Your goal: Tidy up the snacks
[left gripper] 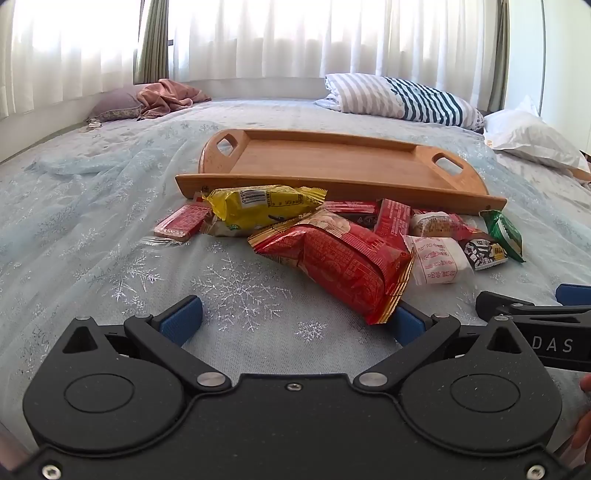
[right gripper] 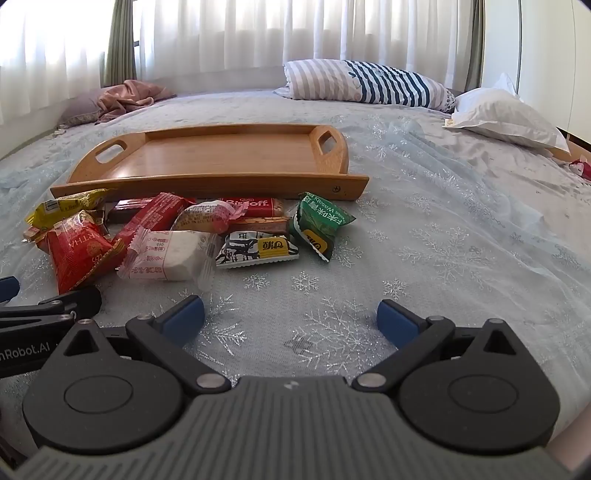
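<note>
- Low in the left wrist frame, the left gripper [left gripper: 293,319] is hovering over the bedspread [left gripper: 92,229], jaws spread wide and gripping nothing; the corner of the big red pack [left gripper: 340,262] is overlapping its right pad.
- Low in the right wrist frame, the right gripper [right gripper: 290,317] is hanging with jaws spread wide too, only snowflake fabric between the pads.
- At mid-frame in both views, the snack pile is lying on the bedspread just in front of the tray [right gripper: 221,162], not in it.
- Yellow pack [left gripper: 262,205] is sitting at the pile's upper left, close against the tray's near rim.
- White pack [right gripper: 171,254] is resting beside the big red pack, centre-left in the right view.
- Black-and-white pack [right gripper: 256,249] is lying just right of the white one.
- Green pack [right gripper: 319,225] is marking the pile's right edge, near the tray's corner.
- Red Biscoff bar [right gripper: 253,206] is tucked at the back, along the rim.
- Tray is showing bare wood inside.
- Striped pillow [right gripper: 365,85] and white pillow [right gripper: 506,118] are lying in the upper right, curtains [right gripper: 258,33] glowing behind them.
</note>
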The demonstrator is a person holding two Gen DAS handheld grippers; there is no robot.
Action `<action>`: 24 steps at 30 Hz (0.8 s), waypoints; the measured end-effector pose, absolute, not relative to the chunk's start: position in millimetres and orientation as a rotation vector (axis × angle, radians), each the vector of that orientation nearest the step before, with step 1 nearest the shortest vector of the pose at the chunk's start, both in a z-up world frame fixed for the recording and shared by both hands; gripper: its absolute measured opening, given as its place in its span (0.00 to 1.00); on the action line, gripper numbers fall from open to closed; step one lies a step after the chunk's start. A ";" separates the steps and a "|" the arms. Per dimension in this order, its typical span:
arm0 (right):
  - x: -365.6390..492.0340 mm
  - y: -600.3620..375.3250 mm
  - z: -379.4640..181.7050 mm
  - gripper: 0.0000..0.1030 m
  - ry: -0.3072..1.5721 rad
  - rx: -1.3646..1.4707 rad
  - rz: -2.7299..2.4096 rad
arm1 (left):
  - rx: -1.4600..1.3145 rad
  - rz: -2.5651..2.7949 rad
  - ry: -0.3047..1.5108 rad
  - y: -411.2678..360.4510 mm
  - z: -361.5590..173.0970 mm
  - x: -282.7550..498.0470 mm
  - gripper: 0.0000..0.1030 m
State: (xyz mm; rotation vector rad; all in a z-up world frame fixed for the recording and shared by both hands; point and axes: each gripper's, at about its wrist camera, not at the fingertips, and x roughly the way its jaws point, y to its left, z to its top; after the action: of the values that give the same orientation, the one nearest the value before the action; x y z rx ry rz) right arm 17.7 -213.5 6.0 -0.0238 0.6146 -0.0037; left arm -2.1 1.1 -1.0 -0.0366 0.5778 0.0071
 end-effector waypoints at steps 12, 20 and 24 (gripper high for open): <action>19.4 -214.0 6.8 1.00 0.616 -0.027 0.000 | -0.039 0.007 0.578 1.3 -0.8 -2.0 1.00; 18.3 -213.8 7.9 1.00 0.615 -0.025 0.000 | -0.040 0.008 0.576 1.5 0.4 1.6 1.00; 18.6 -214.1 8.0 1.00 0.615 -0.025 0.001 | -0.039 0.007 0.576 1.5 0.7 1.8 1.00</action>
State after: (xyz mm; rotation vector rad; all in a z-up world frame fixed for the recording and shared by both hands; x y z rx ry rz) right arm 18.6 -214.1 8.0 -0.0254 0.6152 0.0010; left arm 1.8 1.5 0.7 -0.0390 0.5761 0.0070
